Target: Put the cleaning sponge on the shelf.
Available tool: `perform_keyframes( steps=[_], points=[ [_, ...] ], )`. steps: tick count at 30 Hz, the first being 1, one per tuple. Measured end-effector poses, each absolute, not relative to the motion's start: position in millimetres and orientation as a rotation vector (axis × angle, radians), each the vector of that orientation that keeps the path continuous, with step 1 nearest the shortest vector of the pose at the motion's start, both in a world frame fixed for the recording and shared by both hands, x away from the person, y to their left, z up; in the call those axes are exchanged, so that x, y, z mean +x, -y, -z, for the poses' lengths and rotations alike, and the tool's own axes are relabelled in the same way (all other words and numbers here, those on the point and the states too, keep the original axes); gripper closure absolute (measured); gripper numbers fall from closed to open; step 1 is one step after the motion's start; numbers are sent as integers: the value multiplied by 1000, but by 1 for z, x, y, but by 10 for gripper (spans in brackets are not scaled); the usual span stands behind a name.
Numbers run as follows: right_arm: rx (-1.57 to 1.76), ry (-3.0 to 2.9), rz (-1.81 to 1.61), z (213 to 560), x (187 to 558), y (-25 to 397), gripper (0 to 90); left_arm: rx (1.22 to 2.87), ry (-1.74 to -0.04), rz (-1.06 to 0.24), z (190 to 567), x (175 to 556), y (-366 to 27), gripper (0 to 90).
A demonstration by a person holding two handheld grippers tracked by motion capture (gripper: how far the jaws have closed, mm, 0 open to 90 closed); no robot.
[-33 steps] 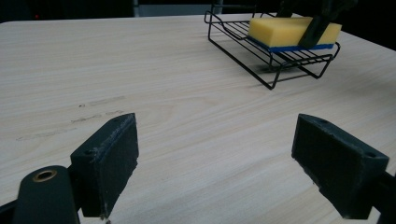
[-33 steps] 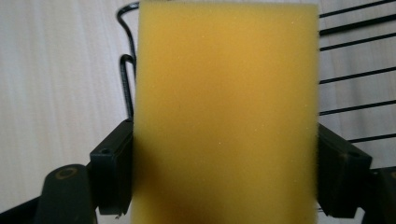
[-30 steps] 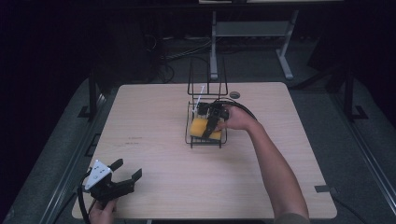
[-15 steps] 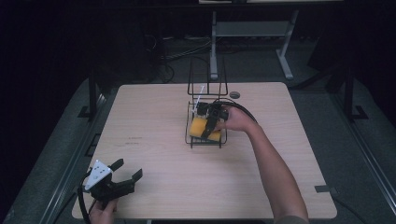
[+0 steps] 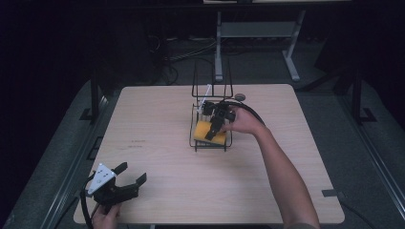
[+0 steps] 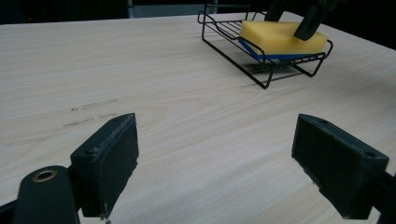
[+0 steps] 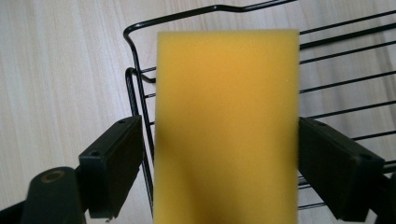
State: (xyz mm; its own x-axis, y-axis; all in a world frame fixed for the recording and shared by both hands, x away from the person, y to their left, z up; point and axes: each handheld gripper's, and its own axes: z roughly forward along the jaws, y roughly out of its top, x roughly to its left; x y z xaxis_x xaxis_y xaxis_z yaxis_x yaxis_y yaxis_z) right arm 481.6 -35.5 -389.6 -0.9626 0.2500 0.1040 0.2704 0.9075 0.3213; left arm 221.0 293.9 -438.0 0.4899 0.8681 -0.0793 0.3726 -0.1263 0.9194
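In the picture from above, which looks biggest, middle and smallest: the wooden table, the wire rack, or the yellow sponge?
Largest to smallest in the high view:
1. Table, by far the widest thing.
2. Wire rack, standing near the table's far middle.
3. Yellow sponge, lying inside the rack's tray, partly covered by the right gripper.

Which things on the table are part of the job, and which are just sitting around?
Part of the job:
- yellow sponge with a blue underside
- black wire rack that the sponge lies in
- right claw, its jaws on either side of the sponge

Just sitting around:
- left claw, open near the table's front edge
- small round dark thing behind the rack
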Motion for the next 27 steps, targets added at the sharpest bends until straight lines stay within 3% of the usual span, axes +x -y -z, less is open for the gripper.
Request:
perform_keyframes(
  steps=[27],
  points=[
    [-463, 2997, 621, 378, 471, 58, 157, 1725, -1062, -616, 438, 221, -292, 140]
  ],
)
